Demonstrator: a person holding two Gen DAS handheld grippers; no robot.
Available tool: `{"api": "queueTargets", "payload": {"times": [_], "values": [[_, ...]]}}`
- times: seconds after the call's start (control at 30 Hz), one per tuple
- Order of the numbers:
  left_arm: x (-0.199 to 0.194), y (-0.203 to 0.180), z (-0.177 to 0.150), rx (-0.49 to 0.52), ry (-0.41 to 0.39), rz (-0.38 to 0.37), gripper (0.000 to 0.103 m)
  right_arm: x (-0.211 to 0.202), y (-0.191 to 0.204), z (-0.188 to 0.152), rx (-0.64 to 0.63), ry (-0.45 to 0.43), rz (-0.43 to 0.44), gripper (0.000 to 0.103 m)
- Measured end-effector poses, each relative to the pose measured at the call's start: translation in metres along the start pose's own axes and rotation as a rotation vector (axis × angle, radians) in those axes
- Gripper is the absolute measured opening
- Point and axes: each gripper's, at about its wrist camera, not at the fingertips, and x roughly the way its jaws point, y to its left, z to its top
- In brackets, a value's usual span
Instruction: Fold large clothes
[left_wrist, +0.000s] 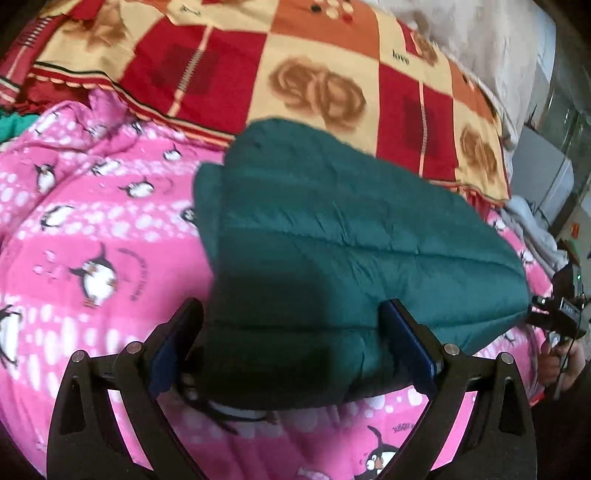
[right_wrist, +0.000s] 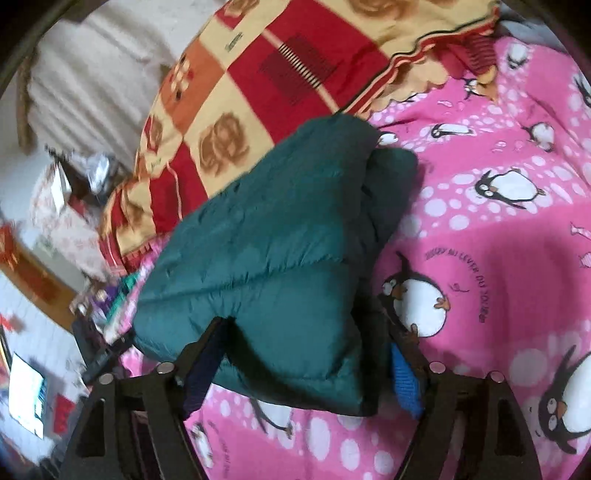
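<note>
Jacket (left_wrist: 332, 236) lies folded on the pink quilt (left_wrist: 92, 221), long axis running between both grippers. Left gripper (left_wrist: 291, 347) and right gripper (right_wrist: 303, 354) each straddle one end — jaws wide, the padding bulging between them; whether the pads press it, I cannot tell.

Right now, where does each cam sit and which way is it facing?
Left wrist: on the left hand-held gripper, looking forward and down over the green jacket on the pink quilt; own fingers show, plus the right hand-held gripper at the right edge.
Right wrist: on the right hand-held gripper, looking forward and down at the jacket's other end; own fingers show.
Shared: jacket, quilt, checked blanket.
</note>
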Motion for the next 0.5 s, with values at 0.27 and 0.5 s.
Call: {"api": "queueTargets", "payload": {"times": [0.27,0.5], "values": [[-0.008,-0.007,0.002,-0.004,0.036,-0.053,0.068,-0.006,0.013,0.001,-0.078,-0.014,0.051,0.05],[-0.032,-0.01,-0.006,0.005,0.019,-0.084,0.058,-0.023,0.02,0.003,-0.085,-0.035,0.074,0.04]]}}
